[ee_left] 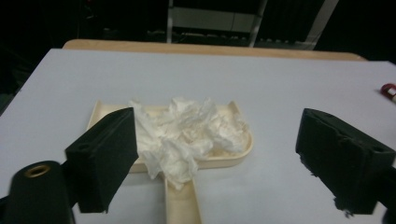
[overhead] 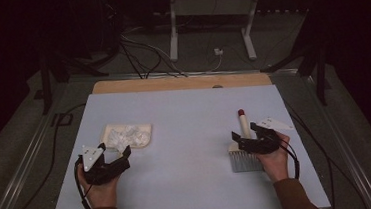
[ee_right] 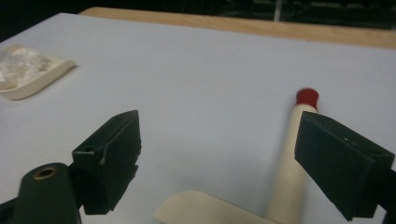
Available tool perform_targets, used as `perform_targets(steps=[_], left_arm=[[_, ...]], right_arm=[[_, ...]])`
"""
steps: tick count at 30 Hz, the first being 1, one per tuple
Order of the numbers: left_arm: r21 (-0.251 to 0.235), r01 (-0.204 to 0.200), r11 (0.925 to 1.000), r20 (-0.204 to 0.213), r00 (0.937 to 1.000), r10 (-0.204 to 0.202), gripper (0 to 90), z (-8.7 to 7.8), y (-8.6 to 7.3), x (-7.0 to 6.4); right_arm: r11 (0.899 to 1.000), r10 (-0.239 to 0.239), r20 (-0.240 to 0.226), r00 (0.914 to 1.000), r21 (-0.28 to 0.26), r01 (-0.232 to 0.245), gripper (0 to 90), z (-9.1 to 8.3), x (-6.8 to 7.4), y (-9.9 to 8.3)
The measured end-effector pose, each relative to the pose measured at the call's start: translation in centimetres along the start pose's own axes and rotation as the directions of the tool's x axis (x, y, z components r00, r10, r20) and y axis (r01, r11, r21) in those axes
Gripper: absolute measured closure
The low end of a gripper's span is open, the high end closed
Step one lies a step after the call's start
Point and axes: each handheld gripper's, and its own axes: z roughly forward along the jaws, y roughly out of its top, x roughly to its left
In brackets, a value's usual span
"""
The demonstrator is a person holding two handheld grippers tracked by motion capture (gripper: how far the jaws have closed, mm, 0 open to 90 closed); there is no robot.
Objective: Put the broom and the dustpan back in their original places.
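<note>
Two grippers work at a pale table (overhead: 186,134), one in each hand. The left gripper (overhead: 115,157) sits at the near left, its jaws spread wide and holding nothing. Just beyond them lies a cream dustpan (ee_left: 233,156), its handle pointing toward the near edge, with a heap of crumpled white tissue (ee_left: 187,133) in its tray; a flap of tissue hangs over the tray's near lip onto the handle. The right gripper (overhead: 246,136) is at the near right, jaws likewise spread and empty, poised over a hand brush (overhead: 245,152). The brush lies flat, its pale handle with a red tip (ee_right: 307,97) pointing far and its grey bristles toward the near edge. Dustpan and brush lie well apart.
</note>
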Motion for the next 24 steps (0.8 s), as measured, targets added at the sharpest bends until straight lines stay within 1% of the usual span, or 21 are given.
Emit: perform_targets(steps=[5, 7, 9, 10, 11, 12, 13, 14, 17, 20, 21, 24], left_arm=[[0.016, -0.037, 0.9992, 0.019, 0.9992, 0.036, 4.0, 0.0, 0.2, -0.4], [0.009, -0.044, 0.999, 0.033, 0.9985, 0.043, 1.6, 0.0, 0.3, -0.6], [0.003, -0.052, 0.9987, 0.047, 0.9976, 0.052, 0.4, -0.1, 0.4, -0.8], [-0.003, -0.056, 0.9984, 0.051, 0.9972, 0.056, 0.4, -0.1, 0.5, -0.9], [-0.009, -0.057, 0.9983, 0.055, 0.9968, 0.058, 0.4, -0.2, 0.6, -1.0], [-0.009, -0.066, 0.9978, 0.057, 0.9962, 0.066, 0.4, -0.2, 0.7, -1.1], [-0.013, -0.068, 0.9976, 0.059, 0.9959, 0.069, 0.3, -0.2, 0.7, -1.2], [-0.015, -0.069, 0.9975, 0.064, 0.9955, 0.07, 0.3, -0.3, 0.7, -1.3], [-0.014, -0.082, 0.9966, 0.057, 0.995, 0.082, 0.3, -0.3, 0.7, -1.4], [-0.007, -0.077, 0.997, 0.051, 0.9957, 0.077, 0.3, -0.3, 0.6, -1.3], [-0.002, -0.072, 0.9974, 0.055, 0.9959, 0.072, 0.3, -0.3, 0.5, -1.3], [0.005, -0.073, 0.9973, 0.057, 0.9957, 0.073, 0.3, -0.1, 0.4, -1.7]], right_arm=[[0.999, -0.026, -0.041, 0.9988, -0.047, 0.024, 11.8, -0.5, 0.9, -0.3], [0.996, -0.051, -0.051, 0.9974, -0.072, 0.048, 10.9, -0.6, 1.3, -0.5], [0.993, -0.06, -0.072, 0.9956, -0.103, 0.053, 9.4, -0.7, 1.5, -0.7], [0.992, -0.069, -0.072, 0.995, -0.112, 0.061, 8.3, -0.7, 1.7, -0.8], [0.99, -0.087, -0.075, 0.9934, -0.116, 0.078, 6.3, -0.6, 1.9, -0.9], [0.99, -0.094, -0.082, 0.9922, -0.117, 0.084, 3.6, -0.5, 2.1, -0.9], [0.988, -0.113, -0.078, 0.9906, -0.116, 0.103, 2.0, -0.4, 2.4, -1.0], [0.987, -0.124, -0.077, 0.9894, -0.116, 0.114, 1.7, -0.3, 2.6, -1.1], [0.982, -0.149, -0.084, 0.9853, -0.129, 0.138, 0.0, -0.2, 3.3, -1.2], [0.978, -0.165, -0.095, 0.9817, -0.148, 0.15, 0.0, -0.4, 3.7, -1.3], [0.977, -0.168, -0.1, 0.9806, -0.151, 0.152, 0.0, -0.4, 3.7, -1.3], [0.978, -0.165, -0.105, 0.9807, -0.146, 0.149, 0.0, -0.4, 3.8, -1.3]])
